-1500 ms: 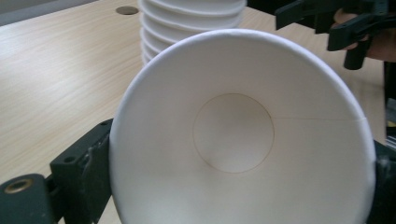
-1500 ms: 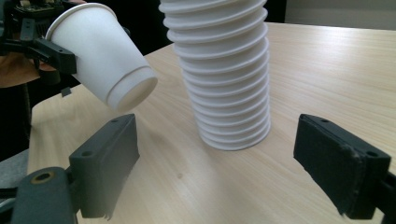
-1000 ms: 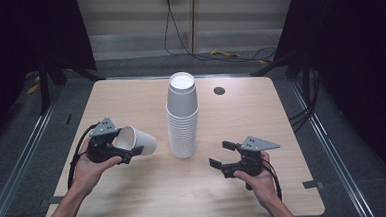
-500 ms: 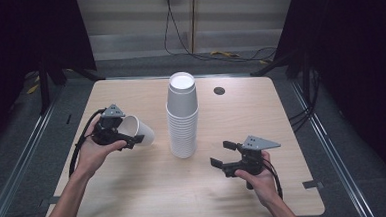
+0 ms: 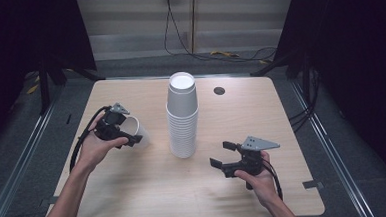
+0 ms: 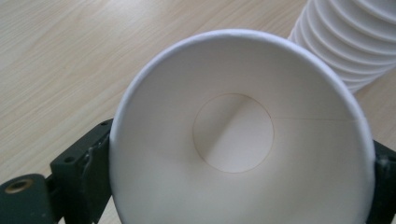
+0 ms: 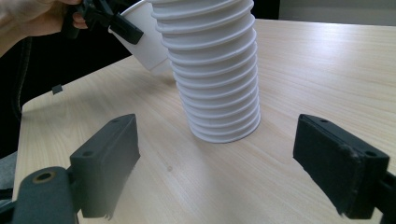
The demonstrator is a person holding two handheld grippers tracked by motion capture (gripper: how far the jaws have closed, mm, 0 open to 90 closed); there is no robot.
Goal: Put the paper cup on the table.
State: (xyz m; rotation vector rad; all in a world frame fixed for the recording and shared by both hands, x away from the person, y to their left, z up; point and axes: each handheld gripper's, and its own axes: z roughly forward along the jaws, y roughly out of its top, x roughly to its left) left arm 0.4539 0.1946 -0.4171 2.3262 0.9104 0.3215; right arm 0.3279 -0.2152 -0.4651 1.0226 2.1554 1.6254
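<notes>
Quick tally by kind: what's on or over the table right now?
Cup stack: 1, upside down; cups in it too tightly nested to count
Loose cup: 1, in the left gripper
Grippers: 2, the right gripper open and empty
Table: 1
Total: 5

Lab: black-curtained table [image 5: 130, 92], floor cables [image 5: 187, 43]

Stack of cups [image 5: 183, 120] stands upside down near the middle of the desk [image 5: 135, 191]. Single cup [image 5: 133, 132] left of the stack, off the surface, clamped in the left hand-held gripper [image 5: 132, 134]. Right hand-held gripper [image 5: 222, 154] right of the stack, nearer the front edge. Small hole [image 5: 219, 91] behind and right of the stack.
</notes>
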